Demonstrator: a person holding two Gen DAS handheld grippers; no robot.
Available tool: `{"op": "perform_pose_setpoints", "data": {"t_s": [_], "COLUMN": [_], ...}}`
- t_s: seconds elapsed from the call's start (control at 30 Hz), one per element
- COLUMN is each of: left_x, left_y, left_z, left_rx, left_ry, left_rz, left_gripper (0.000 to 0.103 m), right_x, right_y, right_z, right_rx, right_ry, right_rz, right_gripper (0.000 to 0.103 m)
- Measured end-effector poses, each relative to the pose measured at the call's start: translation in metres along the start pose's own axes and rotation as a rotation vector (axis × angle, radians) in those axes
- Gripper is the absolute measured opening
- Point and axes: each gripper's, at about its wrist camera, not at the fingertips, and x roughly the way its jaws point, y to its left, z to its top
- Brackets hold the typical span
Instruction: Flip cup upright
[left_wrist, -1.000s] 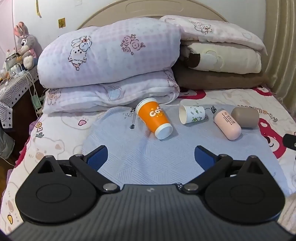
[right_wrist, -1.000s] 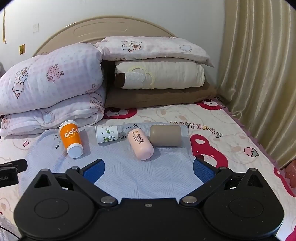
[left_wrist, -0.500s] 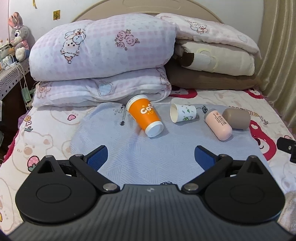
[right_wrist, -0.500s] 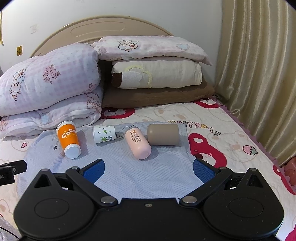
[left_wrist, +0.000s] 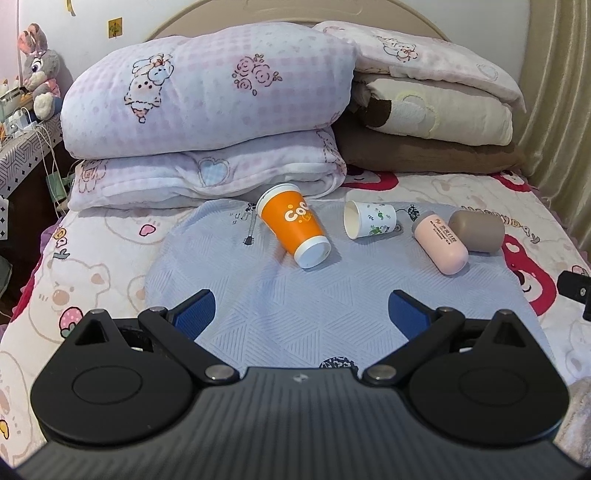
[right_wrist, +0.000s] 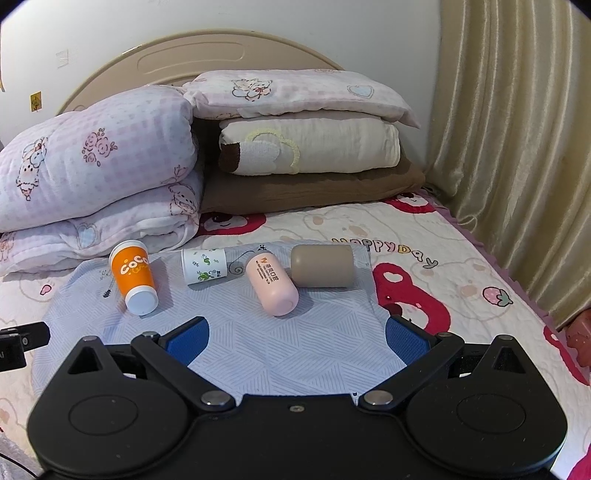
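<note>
Several cups lie on their sides on a pale blue mat (left_wrist: 295, 295) on the bed. From left to right: an orange paper cup (left_wrist: 293, 229) (right_wrist: 133, 275), a small white cup with green print (left_wrist: 369, 224) (right_wrist: 204, 266), a pink cup (left_wrist: 440, 245) (right_wrist: 271, 284) and a taupe cup (left_wrist: 477, 230) (right_wrist: 322, 266). My left gripper (left_wrist: 301, 312) is open and empty, well short of the orange cup. My right gripper (right_wrist: 297, 338) is open and empty, short of the pink cup.
Folded quilts (left_wrist: 207, 122) and stacked pillows (right_wrist: 306, 147) stand behind the mat against the headboard. A curtain (right_wrist: 517, 147) hangs at the right. A bedside cabinet with a plush rabbit (left_wrist: 38, 70) is at the left.
Both grippers have drawn a little closer to the cups, which look slightly larger. The left view has shifted sideways. No cup has moved and both grippers stay open.
</note>
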Motion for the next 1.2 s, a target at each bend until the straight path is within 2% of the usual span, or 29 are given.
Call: {"op": "perform_pose_setpoints", "data": {"t_s": [0.87,1.2], "left_x": [0.003,-0.002], "left_y": [0.005,-0.001], "left_z": [-0.003,0.006], "left_rx": [-0.011,-0.015], "left_ry": [0.027,0.072], "left_rz": [0.000,-0.051], "left_gripper": [0.102,0.102], "right_x": [0.002,0.003], "right_y": [-0.001,-0.005], "right_z": [-0.004,-0.003], "right_rx": [0.000,0.035], "right_ry": [0.006,-0.008], "right_rz": [-0.001,0.033], "right_gripper": [0.103,0.103]}}
